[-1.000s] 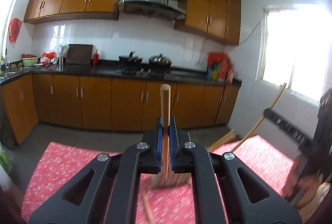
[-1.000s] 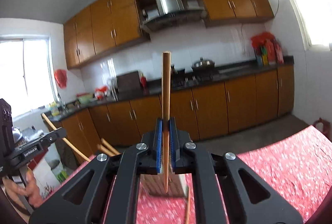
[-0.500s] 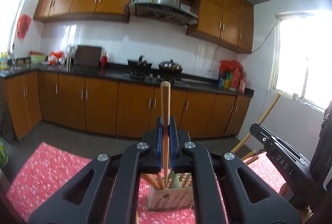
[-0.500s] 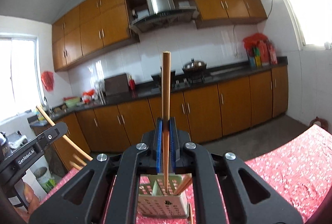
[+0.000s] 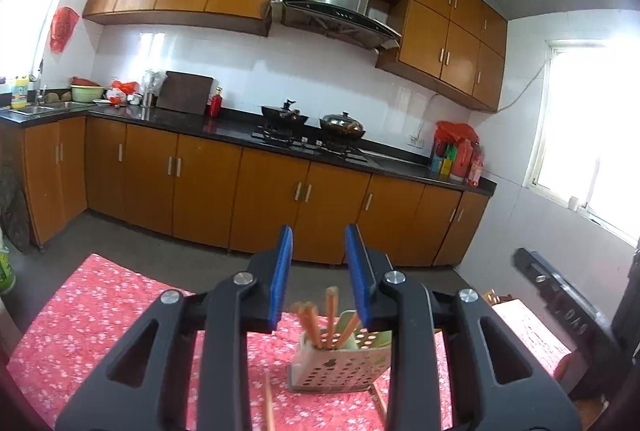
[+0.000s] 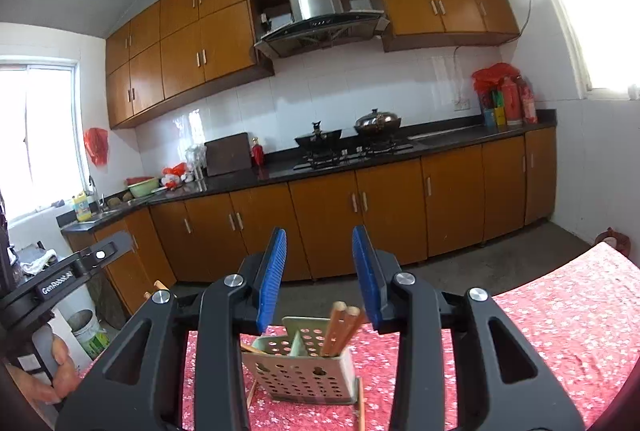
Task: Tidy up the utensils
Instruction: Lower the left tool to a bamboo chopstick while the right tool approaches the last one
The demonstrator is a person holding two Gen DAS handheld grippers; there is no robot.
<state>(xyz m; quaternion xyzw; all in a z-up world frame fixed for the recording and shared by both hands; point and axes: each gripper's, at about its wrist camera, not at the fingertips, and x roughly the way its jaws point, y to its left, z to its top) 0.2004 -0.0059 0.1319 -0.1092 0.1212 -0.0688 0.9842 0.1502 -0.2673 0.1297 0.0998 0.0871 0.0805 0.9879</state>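
Observation:
A pale perforated utensil holder [image 5: 340,367] [image 6: 304,371] stands on the red floral tablecloth [image 5: 100,311] [image 6: 560,311]. Several wooden chopsticks [image 5: 329,315] [image 6: 341,327] stand upright in it. My left gripper [image 5: 319,251] hangs just above and in front of the holder, its blue-padded jaws opening with nothing between them. My right gripper [image 6: 319,249] sits over the holder from the other side, jaws also opening and empty. Loose chopsticks [image 5: 269,405] [image 6: 361,405] lie on the cloth beside the holder's base.
The other gripper shows at each view's edge: the right one [image 5: 560,291], and the left one [image 6: 60,279] held by a hand [image 6: 52,371]. Beyond the table lie grey floor, orange kitchen cabinets [image 5: 200,183] and a stove with pots [image 6: 348,139].
Each gripper was shut on an upright chopstick; both have sunk toward the holder and opened. The two chopsticks have left the jaws, and more chopsticks stand in the holder.

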